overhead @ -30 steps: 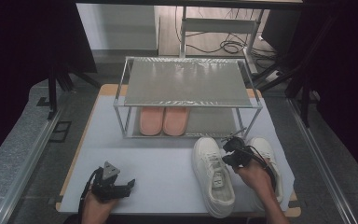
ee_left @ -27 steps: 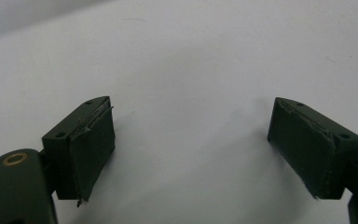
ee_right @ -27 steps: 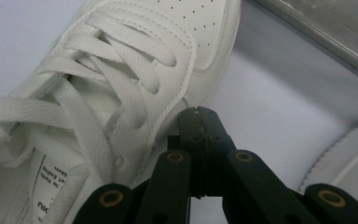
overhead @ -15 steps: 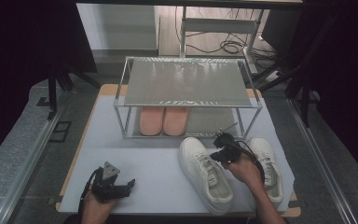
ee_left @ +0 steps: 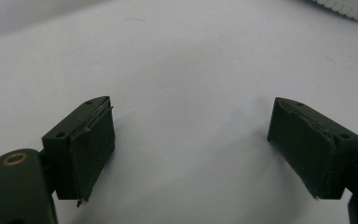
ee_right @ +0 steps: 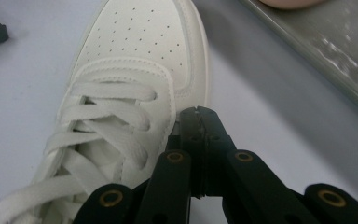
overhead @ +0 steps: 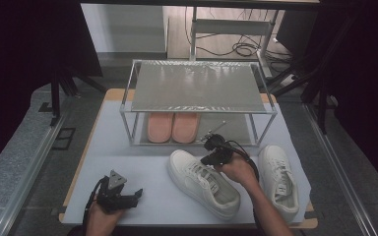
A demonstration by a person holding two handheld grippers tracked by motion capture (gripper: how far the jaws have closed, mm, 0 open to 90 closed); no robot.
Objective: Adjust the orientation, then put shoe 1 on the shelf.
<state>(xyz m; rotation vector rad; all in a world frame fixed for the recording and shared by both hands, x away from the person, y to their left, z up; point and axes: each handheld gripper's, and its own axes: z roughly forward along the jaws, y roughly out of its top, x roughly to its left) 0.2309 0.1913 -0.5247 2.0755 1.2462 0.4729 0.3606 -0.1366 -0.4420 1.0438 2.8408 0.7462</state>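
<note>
Pressing shut right tongs point(ee_right: 198, 112) against unbranded sneaker point(ee_right: 135, 84).

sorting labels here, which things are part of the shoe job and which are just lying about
In the job:
- left white sneaker, pushed by the shut right tongs
- right white sneaker
- shoe rack

Lying about:
- pink slippers on the rack's lower shelf
- open left tongs, idle

My 2 sneakers point(overhead: 204, 183) are off-white, the toe dotted with tiny perforations. The slippers point(overhead: 172, 127) are salmon pink, the rack point(overhead: 195, 87) silver-grey, my grippers point(overhead: 210, 151) black, the table point(overhead: 128, 157) pale lavender-grey.
</note>
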